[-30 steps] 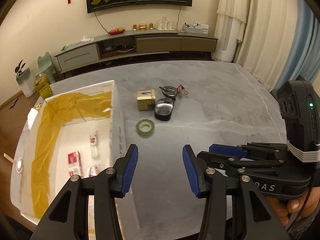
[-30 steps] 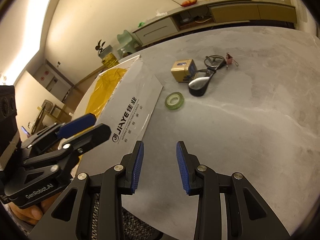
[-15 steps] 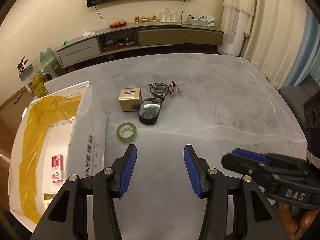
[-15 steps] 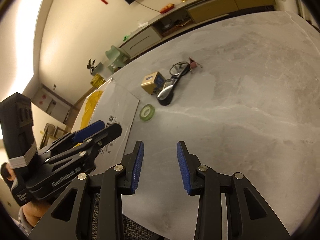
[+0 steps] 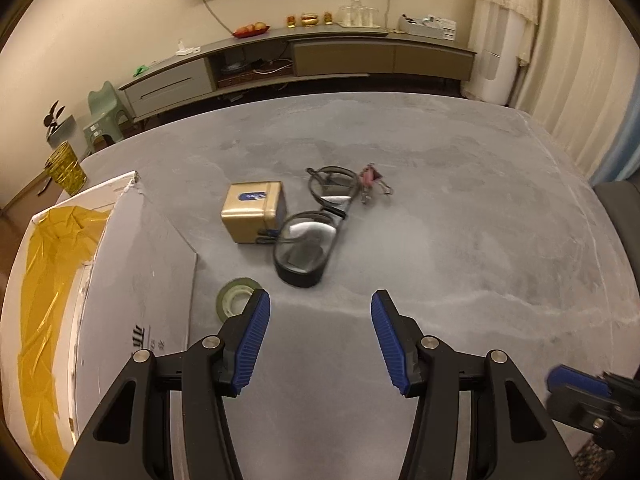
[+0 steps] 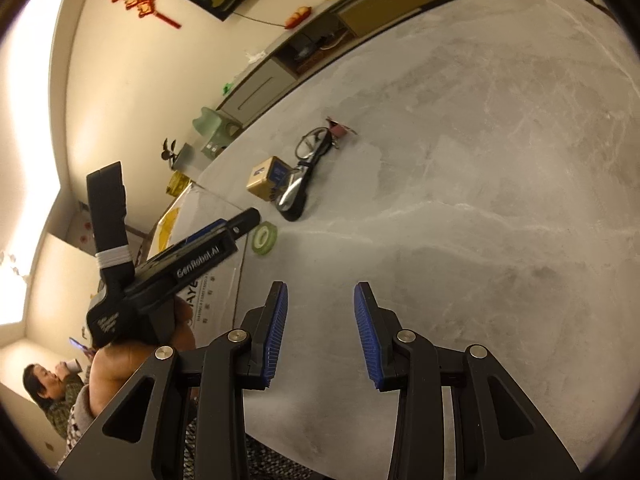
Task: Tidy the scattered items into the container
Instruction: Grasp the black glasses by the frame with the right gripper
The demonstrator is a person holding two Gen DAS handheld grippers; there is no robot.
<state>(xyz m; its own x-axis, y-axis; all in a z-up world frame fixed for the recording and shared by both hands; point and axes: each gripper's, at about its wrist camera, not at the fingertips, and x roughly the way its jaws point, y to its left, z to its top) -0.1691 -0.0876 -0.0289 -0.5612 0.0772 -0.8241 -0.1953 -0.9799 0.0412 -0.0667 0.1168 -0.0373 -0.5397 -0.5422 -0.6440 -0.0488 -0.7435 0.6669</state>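
Grey stone table (image 5: 460, 220) is carrying a tape roll (image 5: 236, 303), gold box (image 5: 252, 212), glasses (image 5: 320, 216) and pink clip (image 5: 370, 178) beside the white container (image 5: 136, 264), while left gripper (image 5: 320, 336) and right gripper (image 6: 320, 332) are hovering spread apart, gripping nothing.

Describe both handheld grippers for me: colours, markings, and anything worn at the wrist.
Both are matte black with ribbed blue finger pads and silver pivot bolts. The left gripper has white "GenRobot.AI" lettering on its side and a white band round its upright block, seen from the right wrist. A patterned knit cuff shows behind it. The right gripper matches.
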